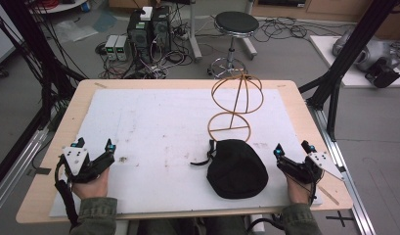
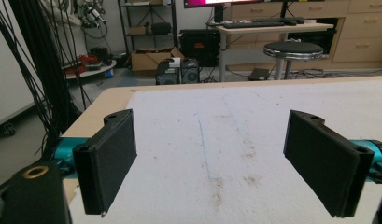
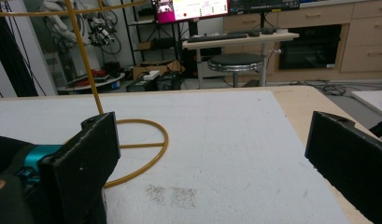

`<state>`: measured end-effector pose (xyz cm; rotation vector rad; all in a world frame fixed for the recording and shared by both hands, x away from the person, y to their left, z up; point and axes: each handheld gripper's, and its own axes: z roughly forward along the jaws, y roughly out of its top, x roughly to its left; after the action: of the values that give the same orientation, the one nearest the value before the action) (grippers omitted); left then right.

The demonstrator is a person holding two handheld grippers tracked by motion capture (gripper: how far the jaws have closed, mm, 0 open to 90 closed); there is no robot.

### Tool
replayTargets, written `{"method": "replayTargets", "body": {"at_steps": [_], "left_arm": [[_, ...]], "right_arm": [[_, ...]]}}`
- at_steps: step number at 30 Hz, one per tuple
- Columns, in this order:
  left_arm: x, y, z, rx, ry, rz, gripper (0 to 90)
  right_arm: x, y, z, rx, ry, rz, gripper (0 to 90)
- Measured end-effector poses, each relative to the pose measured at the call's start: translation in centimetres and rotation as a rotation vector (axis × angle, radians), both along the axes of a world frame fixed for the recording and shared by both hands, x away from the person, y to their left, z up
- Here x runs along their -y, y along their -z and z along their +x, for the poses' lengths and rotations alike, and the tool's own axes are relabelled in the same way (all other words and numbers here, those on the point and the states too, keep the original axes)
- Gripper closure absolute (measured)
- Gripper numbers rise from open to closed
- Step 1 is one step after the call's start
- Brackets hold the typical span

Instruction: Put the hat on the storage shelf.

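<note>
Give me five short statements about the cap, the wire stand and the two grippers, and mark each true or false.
1. The black cap lies flat on the white mat. True.
2. The cap hangs on the yellow wire stand. False: the stand is bare, and the cap lies on the mat in front of its round base.
3. The left gripper is open with nothing between its jaws. True.
4. The right gripper is shut on the cap. False: it is open, beside the cap and apart from it.
5. The wire stand has tipped over. False: it stands upright on its base ring.
</note>
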<state>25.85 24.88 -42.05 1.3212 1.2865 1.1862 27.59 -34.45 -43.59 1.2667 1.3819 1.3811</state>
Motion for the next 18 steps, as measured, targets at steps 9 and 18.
{"method": "replayTargets", "body": {"at_steps": [9,18], "left_arm": [[0.00,0.52,-0.01,0.002,0.003,-0.016,17.1],[-0.46,0.71,-0.08,0.002,-0.004,-0.044,17.2]], "right_arm": [[-0.05,0.01,-0.20,0.003,0.020,-0.014,2.3],[-0.54,0.06,0.12,-0.008,0.009,-0.027,2.4]]}}
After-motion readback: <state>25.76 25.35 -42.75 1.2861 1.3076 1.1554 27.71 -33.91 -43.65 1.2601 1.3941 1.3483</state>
